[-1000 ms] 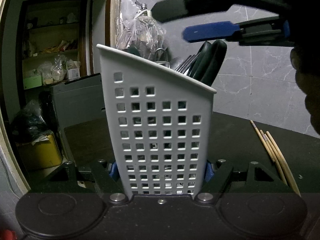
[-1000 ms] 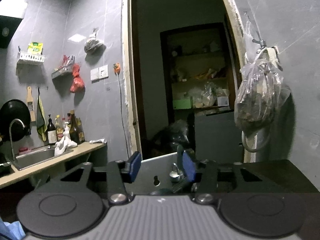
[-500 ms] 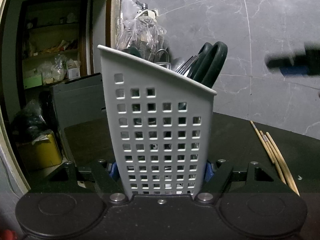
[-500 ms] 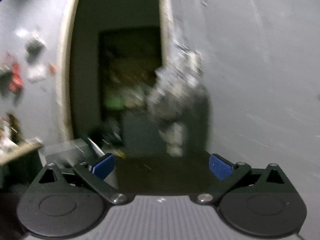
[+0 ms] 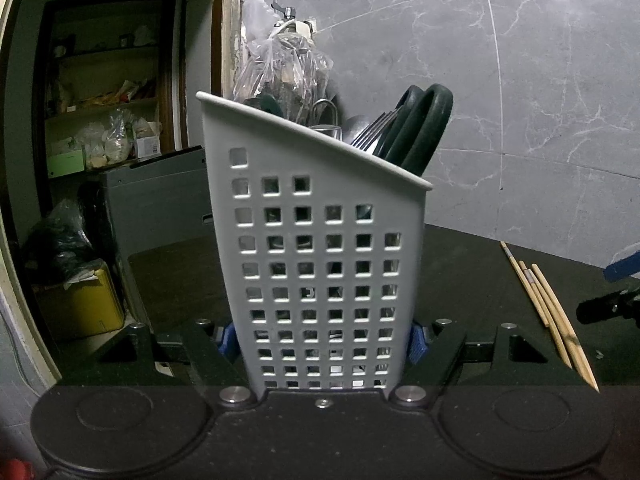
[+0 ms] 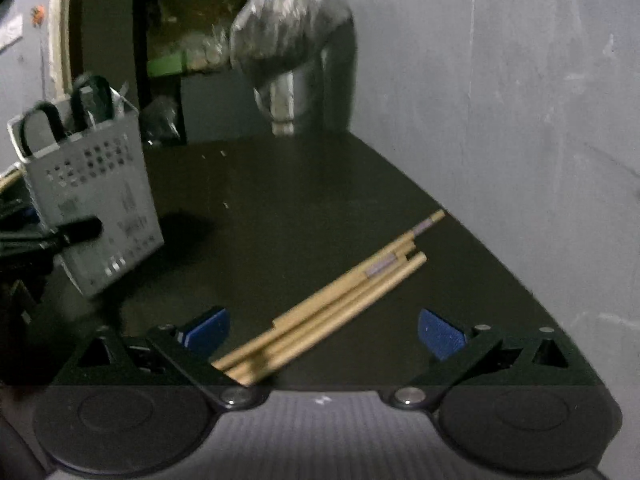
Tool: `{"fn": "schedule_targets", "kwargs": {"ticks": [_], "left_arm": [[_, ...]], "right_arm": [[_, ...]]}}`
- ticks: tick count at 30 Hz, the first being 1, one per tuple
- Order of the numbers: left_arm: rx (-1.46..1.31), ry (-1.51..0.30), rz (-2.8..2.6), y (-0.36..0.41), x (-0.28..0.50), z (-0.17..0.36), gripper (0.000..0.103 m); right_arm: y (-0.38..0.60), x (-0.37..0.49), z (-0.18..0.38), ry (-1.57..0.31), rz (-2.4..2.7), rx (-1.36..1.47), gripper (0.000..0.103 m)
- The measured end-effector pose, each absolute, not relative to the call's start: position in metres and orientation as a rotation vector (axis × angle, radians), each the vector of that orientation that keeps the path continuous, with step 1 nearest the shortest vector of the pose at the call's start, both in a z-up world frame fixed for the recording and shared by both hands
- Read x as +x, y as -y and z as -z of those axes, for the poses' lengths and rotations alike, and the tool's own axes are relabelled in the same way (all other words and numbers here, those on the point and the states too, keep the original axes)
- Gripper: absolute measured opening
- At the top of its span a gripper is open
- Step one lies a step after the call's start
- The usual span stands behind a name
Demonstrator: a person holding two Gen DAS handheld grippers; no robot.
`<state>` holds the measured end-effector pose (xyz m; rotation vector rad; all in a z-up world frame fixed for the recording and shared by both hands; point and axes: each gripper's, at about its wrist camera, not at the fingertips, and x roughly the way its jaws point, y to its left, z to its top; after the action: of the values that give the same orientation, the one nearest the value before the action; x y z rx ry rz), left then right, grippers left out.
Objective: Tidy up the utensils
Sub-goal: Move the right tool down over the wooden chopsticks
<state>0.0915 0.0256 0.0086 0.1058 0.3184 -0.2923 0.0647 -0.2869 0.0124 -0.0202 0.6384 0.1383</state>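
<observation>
A grey perforated utensil holder (image 5: 320,272) stands upright on the dark counter, and my left gripper (image 5: 320,338) is shut on its base. Forks and dark green looped handles (image 5: 420,128) stick out of its top. The same utensil holder (image 6: 92,196) shows at the left of the right wrist view. Several wooden chopsticks (image 6: 336,300) lie side by side on the counter. My right gripper (image 6: 324,330) is open wide just above their near ends, with its blue pads (image 6: 440,334) clear of them. At the right of the left wrist view lie the chopsticks (image 5: 548,308), and the right gripper's fingertips (image 5: 624,268) enter beside them.
A grey marbled wall (image 5: 520,100) runs along the far side of the dark counter (image 6: 280,208). A plastic bag (image 5: 280,64) hangs on it by a doorway. Beyond the doorway are shelves (image 5: 104,100), a grey box (image 5: 156,196) and a yellow container (image 5: 80,304).
My right gripper left the spot above the holder, swung right and down to the chopsticks, and its jaws went from narrow to wide. The left gripper and holder stayed still.
</observation>
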Motion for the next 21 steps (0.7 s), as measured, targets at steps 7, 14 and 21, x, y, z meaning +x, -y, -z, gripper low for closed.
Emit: {"fn": "schedule_targets", "kwargs": {"ticks": [7,14,21], "left_arm": [[0.105,-0.319,0.293,-0.026,0.092,-0.009,0.076],[0.105,-0.318,0.294,-0.026,0.092,-0.008,0.076],[0.105,-0.319,0.294,-0.026,0.092,-0.008,0.076]], "right_arm": [[0.292,0.071,0.000,-0.676,-0.046,0.008,0.103],[0.290,0.081,0.004,-0.691,-0.036,0.020,0.103],[0.283,0.085,0.005,-0.710,-0.044,-0.016,0.103]]}}
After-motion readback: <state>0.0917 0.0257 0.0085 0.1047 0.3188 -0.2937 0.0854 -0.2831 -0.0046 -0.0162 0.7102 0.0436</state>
